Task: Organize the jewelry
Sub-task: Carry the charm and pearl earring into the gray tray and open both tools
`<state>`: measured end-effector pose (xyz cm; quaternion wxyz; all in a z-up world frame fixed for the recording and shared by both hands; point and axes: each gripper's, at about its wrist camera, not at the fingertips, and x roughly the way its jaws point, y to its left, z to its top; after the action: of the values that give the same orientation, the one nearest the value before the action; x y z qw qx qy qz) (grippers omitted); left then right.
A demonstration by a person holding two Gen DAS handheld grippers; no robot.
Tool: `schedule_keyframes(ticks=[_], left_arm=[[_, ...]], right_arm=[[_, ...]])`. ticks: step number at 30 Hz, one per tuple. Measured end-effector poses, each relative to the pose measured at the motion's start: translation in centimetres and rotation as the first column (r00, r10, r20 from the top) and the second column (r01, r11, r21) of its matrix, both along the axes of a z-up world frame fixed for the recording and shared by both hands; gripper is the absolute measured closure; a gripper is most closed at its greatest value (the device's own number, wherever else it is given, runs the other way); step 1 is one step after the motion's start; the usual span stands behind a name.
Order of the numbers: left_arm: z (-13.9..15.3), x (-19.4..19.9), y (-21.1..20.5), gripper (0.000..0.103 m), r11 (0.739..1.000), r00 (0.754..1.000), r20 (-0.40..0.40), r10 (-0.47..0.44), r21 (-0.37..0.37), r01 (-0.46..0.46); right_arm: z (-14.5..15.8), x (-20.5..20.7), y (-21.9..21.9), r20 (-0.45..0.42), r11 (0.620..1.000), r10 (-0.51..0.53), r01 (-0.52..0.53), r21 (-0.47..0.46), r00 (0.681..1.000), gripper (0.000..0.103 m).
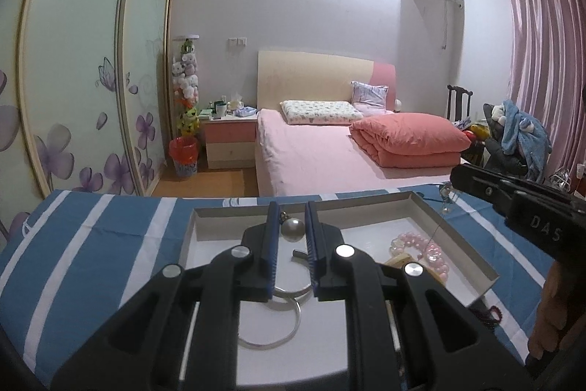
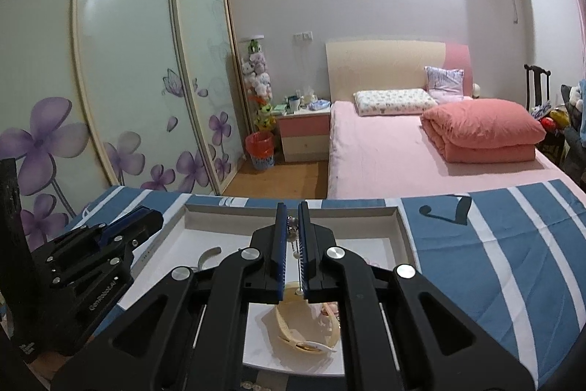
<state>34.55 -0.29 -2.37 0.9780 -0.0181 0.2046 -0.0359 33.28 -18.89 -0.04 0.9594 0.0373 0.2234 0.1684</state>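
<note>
Two claws over the white box (image 1: 454, 237): left claw (image 1: 290, 218) clamps a pearl pendant (image 1: 292, 229), right claw (image 2: 292, 220) a beaded earring (image 2: 293, 226).

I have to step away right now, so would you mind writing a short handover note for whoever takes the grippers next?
Left gripper: shut on the chain of a pearl pendant, which hangs above the white tray.
Right gripper: shut on a thin chain with a small bead at its end, also over the tray.
Already in the tray: silver bangles, pink bead bracelet, cream hair clip.
Outside the tray: a dark bead string on the striped cloth.
Left to do: set both held pieces down in the tray, then bring in the dark beads.
</note>
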Motion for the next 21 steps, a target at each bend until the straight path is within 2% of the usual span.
schedule_keyframes(ticks=[1,2,4,10,11,12,14,21], left_arm=[[-0.2,0.3,0.0,0.088,1.000,1.000,-0.005,0.001,0.002,-0.001],[-0.4,0.5,0.0,0.088,1.000,1.000,-0.009,0.001,0.002,-0.001],[-0.8,1.0,0.0,0.088,1.000,1.000,-0.018,0.000,0.000,0.000],[-1.7,2.1,-0.2,0.087,1.000,0.999,-0.032,0.008,0.003,-0.008],[-1.8,2.3,-0.3,0.082,1.000,0.999,-0.033,0.010,0.005,-0.010],[-1.9,2.5,-0.4,0.069,1.000,0.999,-0.036,0.011,0.008,-0.011],[-2.0,2.6,-0.5,0.059,1.000,0.999,-0.031,0.022,0.006,-0.022],[-1.6,2.3,-0.1,0.059,0.999,0.999,-0.034,0.040,-0.002,-0.040]], right_arm=[[-0.1,0.1,-0.1,-0.005,1.000,0.001,-0.001,0.000,1.000,0.089],[-0.1,0.2,0.0,-0.008,1.000,0.001,-0.001,-0.001,1.000,0.077],[-0.2,0.1,-0.4,-0.002,1.000,-0.010,0.010,0.001,1.000,0.060],[-0.1,0.1,-1.2,0.000,1.000,-0.025,0.025,0.015,1.000,0.060],[-0.1,0.2,-1.4,0.000,0.999,-0.027,0.027,0.017,1.000,0.060],[-0.2,0.4,-1.6,-0.001,0.999,-0.029,0.029,0.020,1.000,0.060],[-0.3,0.5,-1.6,-0.002,0.999,-0.030,0.030,0.021,1.000,0.060],[-0.3,0.4,-1.6,-0.008,0.999,-0.034,0.034,0.014,0.999,0.060]])
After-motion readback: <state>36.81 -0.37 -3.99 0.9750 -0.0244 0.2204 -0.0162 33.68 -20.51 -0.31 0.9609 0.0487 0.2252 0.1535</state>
